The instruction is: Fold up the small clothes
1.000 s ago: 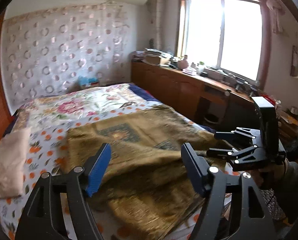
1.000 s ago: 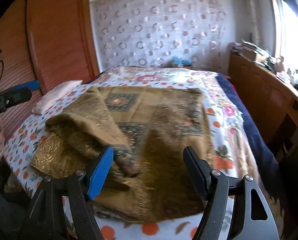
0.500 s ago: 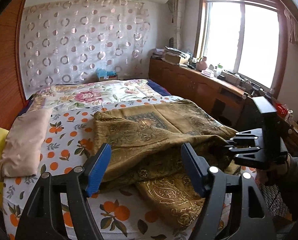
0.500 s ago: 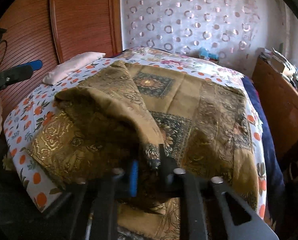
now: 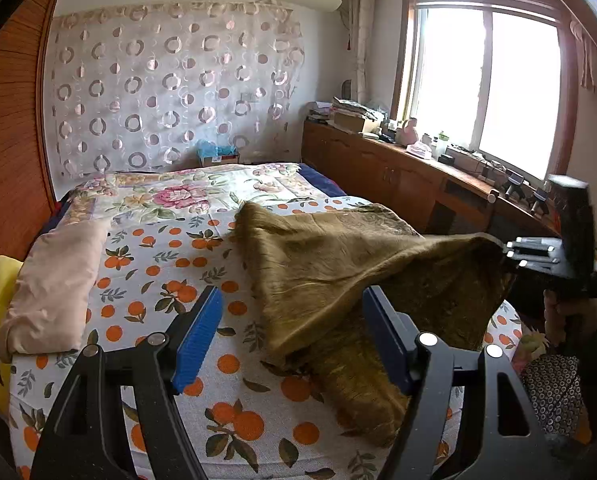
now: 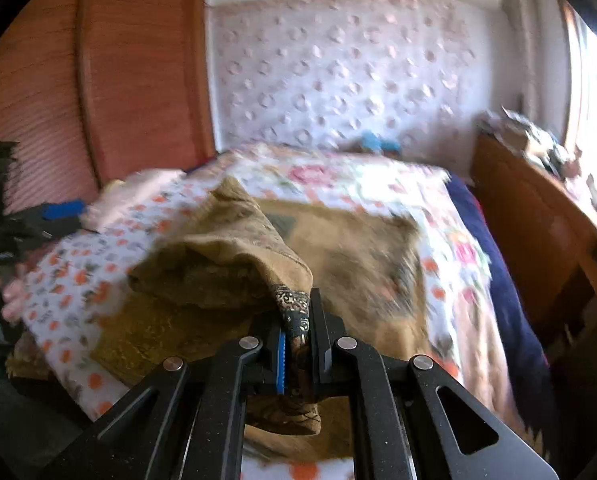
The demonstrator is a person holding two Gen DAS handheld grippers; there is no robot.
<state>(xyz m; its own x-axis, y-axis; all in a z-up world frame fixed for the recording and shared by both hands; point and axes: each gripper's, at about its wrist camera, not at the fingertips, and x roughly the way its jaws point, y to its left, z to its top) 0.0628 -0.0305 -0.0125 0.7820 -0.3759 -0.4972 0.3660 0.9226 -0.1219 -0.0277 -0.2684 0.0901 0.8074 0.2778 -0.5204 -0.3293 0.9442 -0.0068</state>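
Right gripper (image 6: 298,344) is clamped tight on a corner of the brown patterned cloth (image 6: 226,268), its two fingers pressed together with the dark patterned hem squeezed between them, and that corner is lifted up off the bed (image 6: 450,208). From the left wrist camera the same gripper (image 5: 506,254) shows at the right edge, holding the cloth (image 5: 338,272) up so it stretches in a taut sheet from the pinch down to the mattress, the rest of it lying spread across the near right part of the bed (image 5: 158,264) with a rumpled fold hanging toward the front edge. Left gripper (image 5: 290,336) is spread wide, blue pads apart, nothing between them, hovering over the orange-print sheet (image 5: 226,364) just left of the cloth. Further out, a pale pink pillow (image 5: 54,288) lies along the left side of the bed, a floral cover (image 5: 178,196) sits at the far end, and a long wooden cabinet (image 5: 398,176) runs under the bright window (image 5: 486,88). The right wrist view is blurred.
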